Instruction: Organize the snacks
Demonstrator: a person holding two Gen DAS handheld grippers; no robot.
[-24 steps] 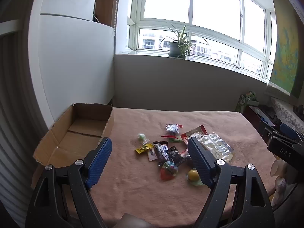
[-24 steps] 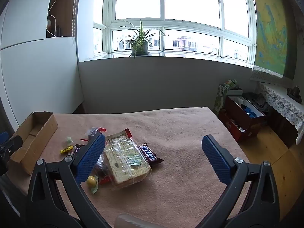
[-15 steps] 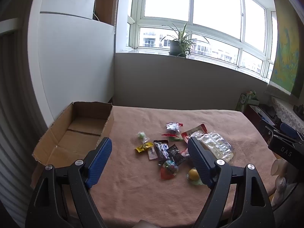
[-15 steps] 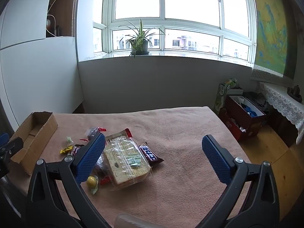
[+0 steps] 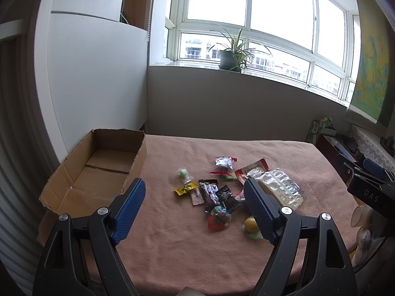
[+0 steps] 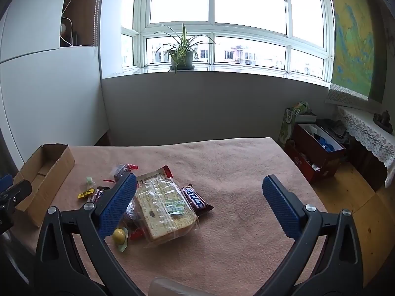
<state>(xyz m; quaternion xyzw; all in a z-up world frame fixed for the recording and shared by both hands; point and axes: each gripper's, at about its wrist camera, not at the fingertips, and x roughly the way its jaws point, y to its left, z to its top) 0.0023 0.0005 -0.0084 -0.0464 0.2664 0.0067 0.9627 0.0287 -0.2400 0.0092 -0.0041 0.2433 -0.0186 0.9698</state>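
At the table's left edge, the cardboard box (image 5: pixel 103 170) holds no snacks (image 5: pixel 217 192).

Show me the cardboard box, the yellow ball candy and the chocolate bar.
Cardboard box (image 5: pixel 103 172), left wrist view, inner floor.
Yellow ball candy (image 5: pixel 250 222), left wrist view, middle of ball.
Chocolate bar (image 6: pixel 195 199), right wrist view, middle of wrapper.

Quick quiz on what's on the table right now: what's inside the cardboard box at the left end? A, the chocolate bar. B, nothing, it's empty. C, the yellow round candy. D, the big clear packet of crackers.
B: the left wrist view looks straight into the cardboard box and shows only its bare bottom flaps, while every snack lies out on the pink cloth.
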